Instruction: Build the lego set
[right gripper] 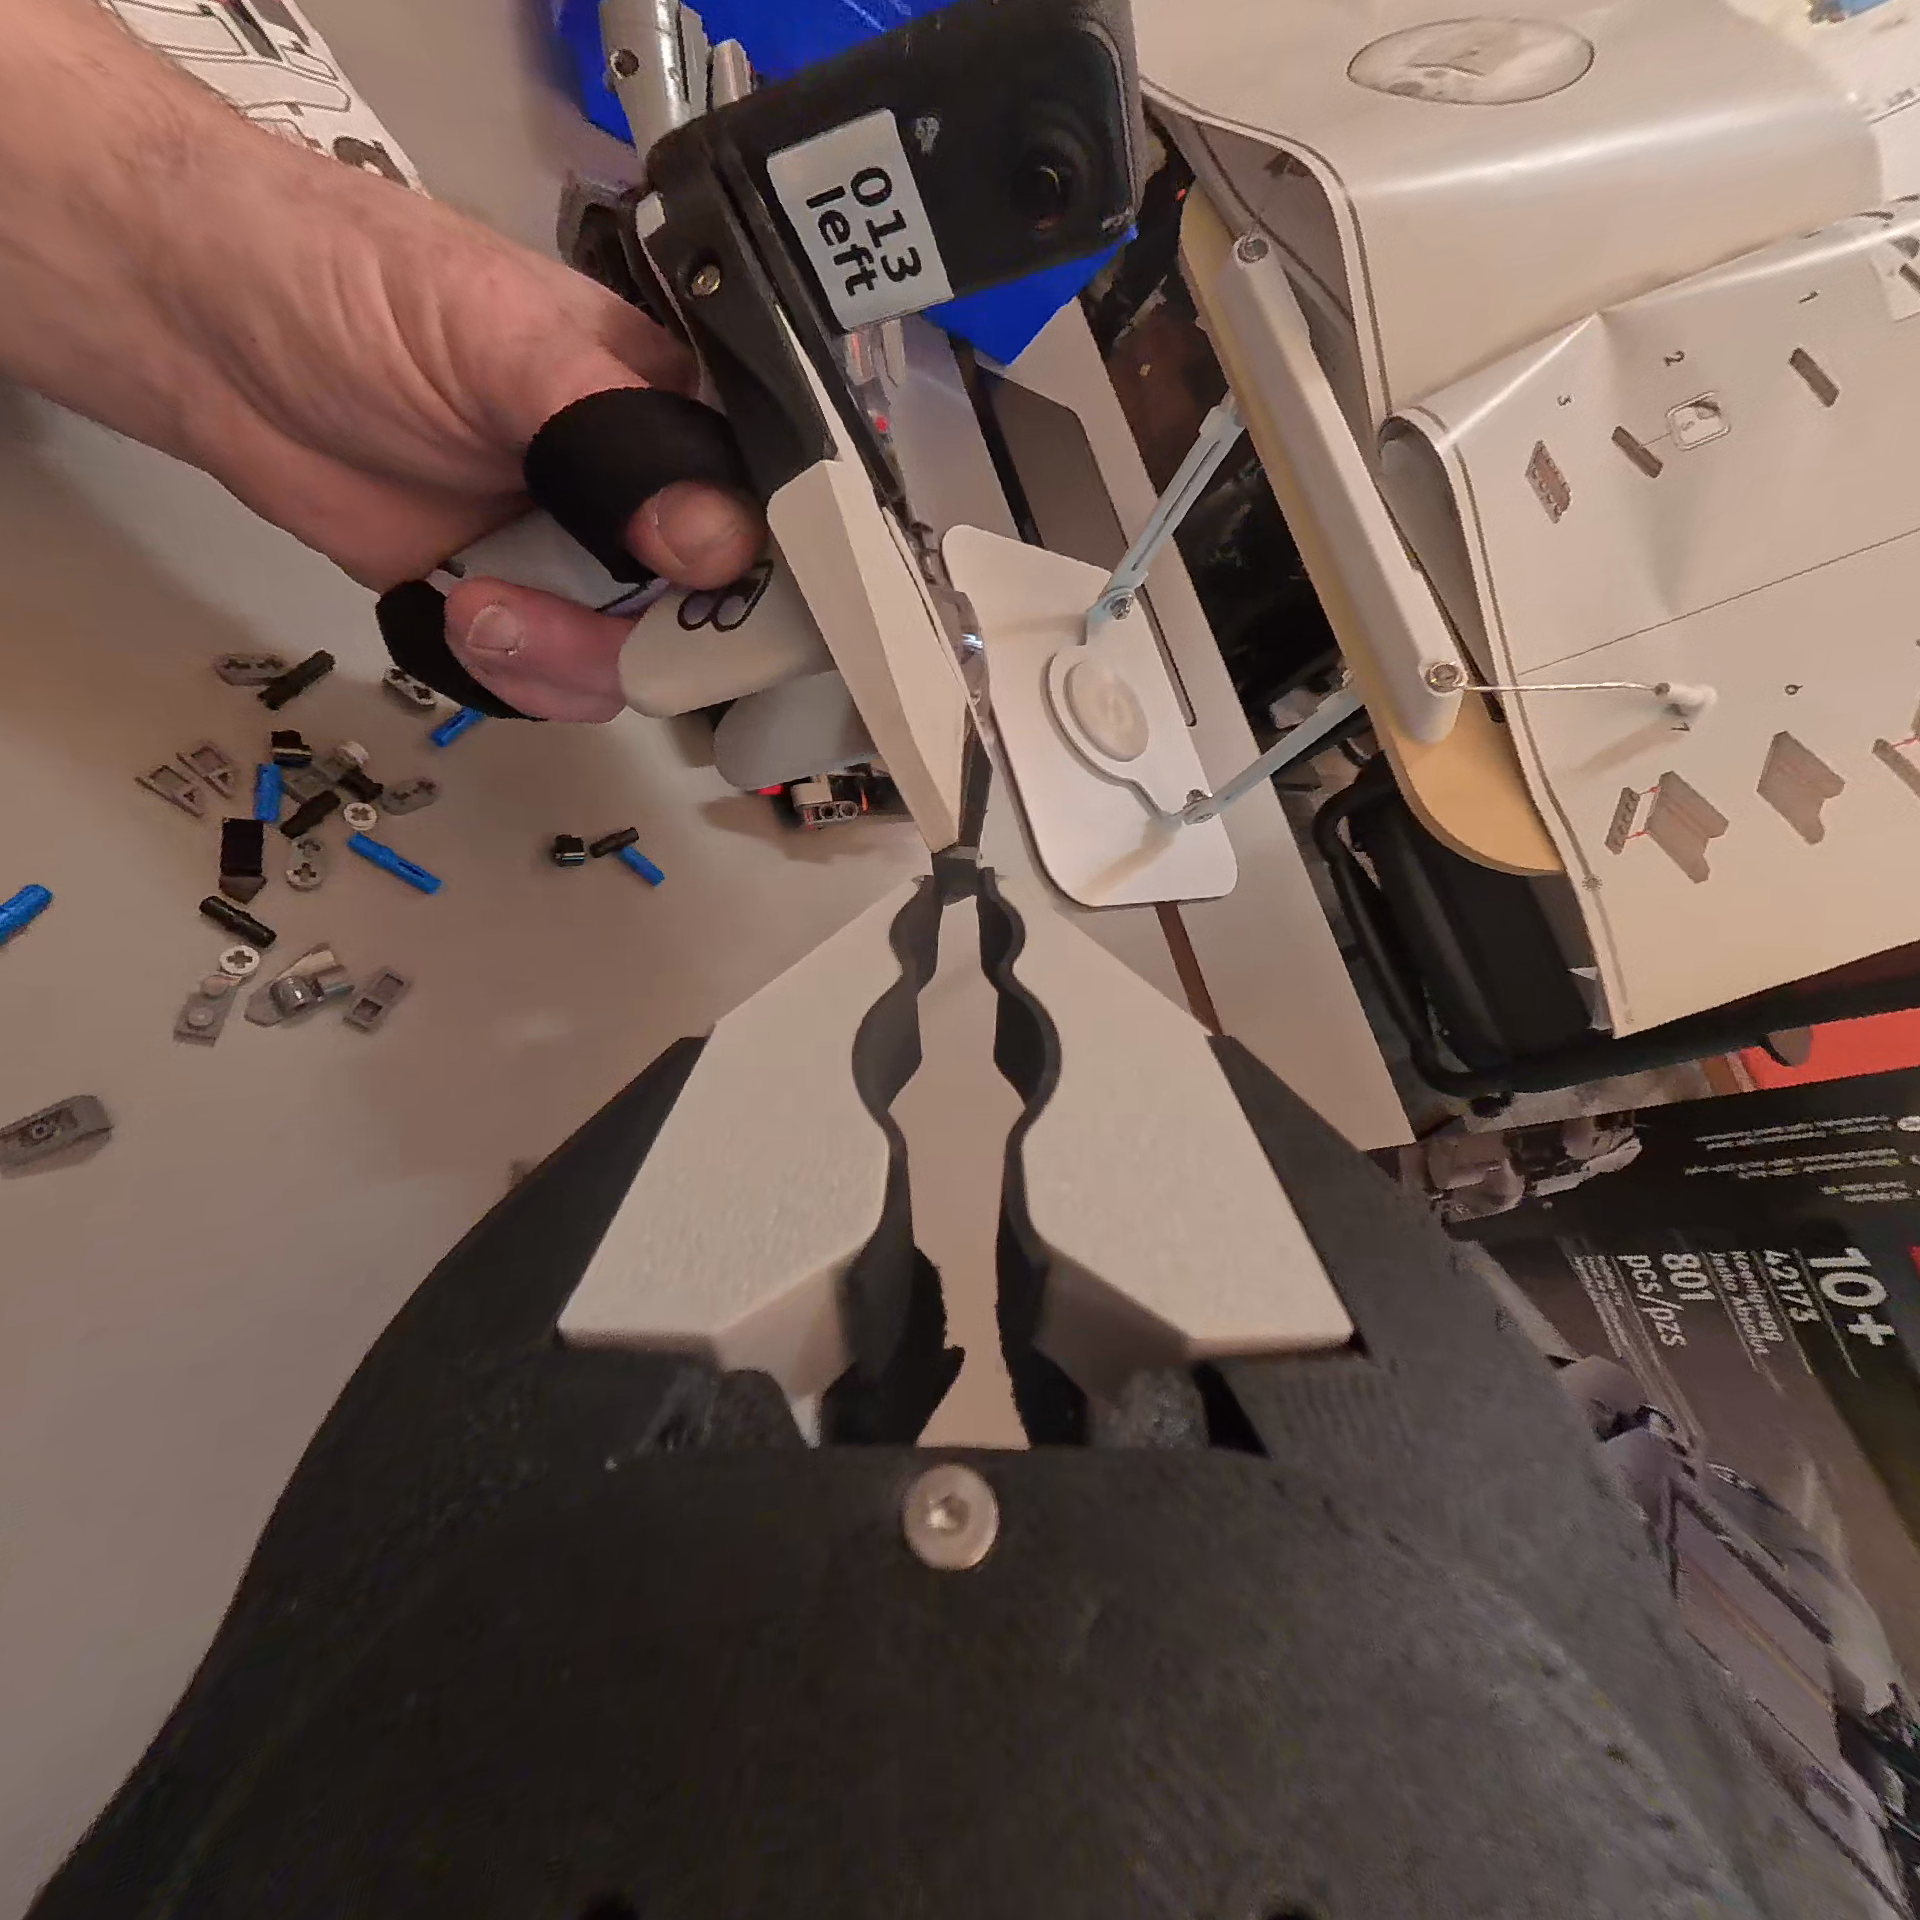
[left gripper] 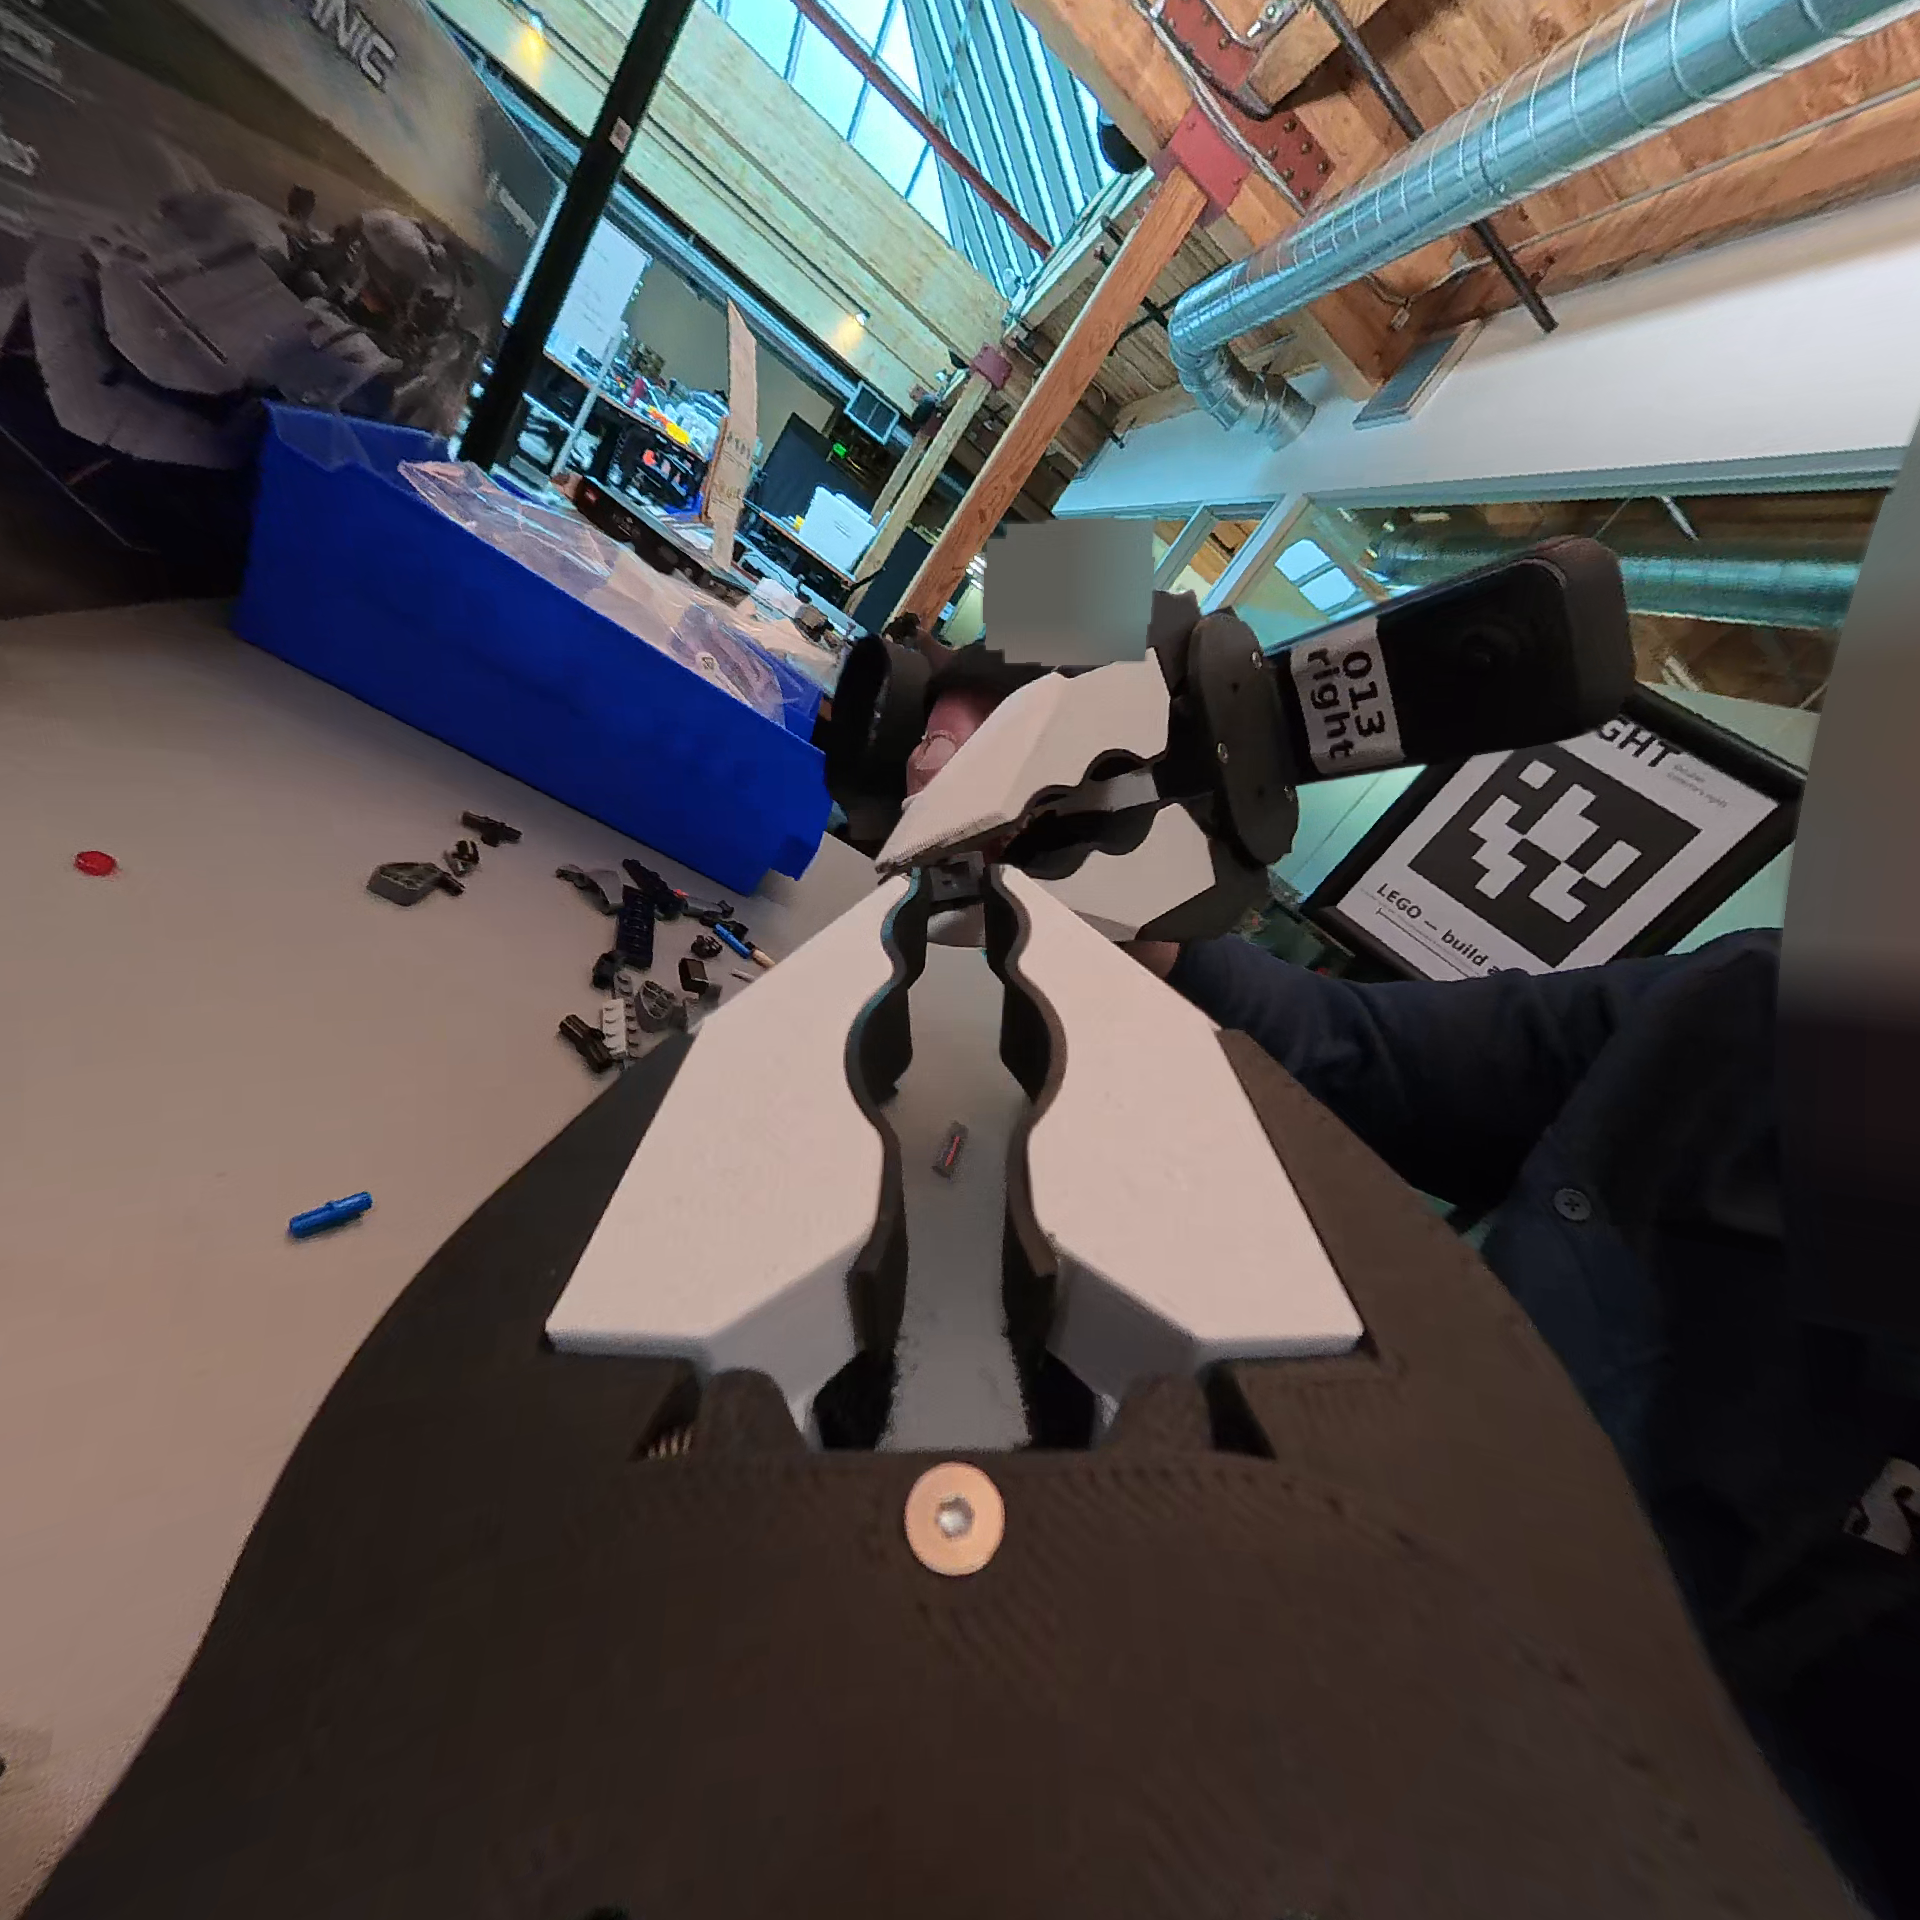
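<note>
My left gripper (left gripper: pixel 951 885) is raised above the table and shut on a small dark Lego piece (left gripper: pixel 953 881) at its fingertips. My right gripper (left gripper: pixel 920 854) comes in from the right and meets it tip to tip. In the right wrist view my right gripper (right gripper: pixel 957 883) is shut on a small black piece (right gripper: pixel 957 864). The left gripper (right gripper: pixel 961 831) reaches down to that piece from above, held by a hand (right gripper: pixel 312 364). Whether this is one piece or two joined pieces is hidden by the fingertips.
Loose grey, black and blue Lego pieces (left gripper: pixel 644 966) lie on the white table (left gripper: pixel 156 1039), also in the right wrist view (right gripper: pixel 301 831). A blue bin (left gripper: pixel 520 644) stands behind them. An instruction booklet (right gripper: pixel 1662 520) on a stand and the set's box (right gripper: pixel 1766 1351) are at the right. My two grippers' fingertips are within a few centimetres of each other.
</note>
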A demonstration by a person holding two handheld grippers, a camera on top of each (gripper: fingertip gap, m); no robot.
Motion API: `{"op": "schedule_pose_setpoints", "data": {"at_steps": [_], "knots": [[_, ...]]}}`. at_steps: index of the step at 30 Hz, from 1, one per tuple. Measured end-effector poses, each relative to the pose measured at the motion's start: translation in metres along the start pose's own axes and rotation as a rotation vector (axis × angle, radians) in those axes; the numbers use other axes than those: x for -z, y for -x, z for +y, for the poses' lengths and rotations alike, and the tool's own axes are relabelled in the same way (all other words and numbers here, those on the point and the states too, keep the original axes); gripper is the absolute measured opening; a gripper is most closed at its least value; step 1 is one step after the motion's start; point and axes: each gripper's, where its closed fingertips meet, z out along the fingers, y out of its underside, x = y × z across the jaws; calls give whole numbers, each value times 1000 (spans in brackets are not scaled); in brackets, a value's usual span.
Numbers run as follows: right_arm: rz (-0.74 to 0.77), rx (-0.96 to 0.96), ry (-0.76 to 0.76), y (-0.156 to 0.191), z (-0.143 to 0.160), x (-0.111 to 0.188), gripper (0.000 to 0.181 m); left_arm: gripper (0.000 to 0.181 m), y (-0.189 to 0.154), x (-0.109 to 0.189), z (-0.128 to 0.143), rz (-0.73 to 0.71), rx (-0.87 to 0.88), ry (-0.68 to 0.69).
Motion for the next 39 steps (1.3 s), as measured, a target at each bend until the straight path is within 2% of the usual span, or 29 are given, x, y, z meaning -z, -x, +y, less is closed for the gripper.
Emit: {"op": "schedule_pose_setpoints", "data": {"at_steps": [4, 6, 11, 16, 19, 27, 39], "knots": [[-132, -78, 89, 10, 19, -3, 5, 14, 15, 6, 4, -70, -17, 40], [-288, -166, 167, 29, 35, -3, 5, 14, 24, 10, 10, -113, -29, 100], [-567, -297, 393, 73, 74, 0, 5, 18, 54, 14, 54, -216, -1, 339], [-686, -341, 545, 101, 96, 2, 5, 11, 68, 19, 91, -300, -12, 554], [-702, -366, 597, 109, 104, -2, 5, 12, 64, 20, 112, -281, 5, 670], [-750, -403, 613, 121, 102, -6, 5, 12, 57, 24, 136, -249, 8, 808], [-711, -401, 654, 121, 108, -11, 5, 12, 58, 18, 143, -272, -49, 847]]}}
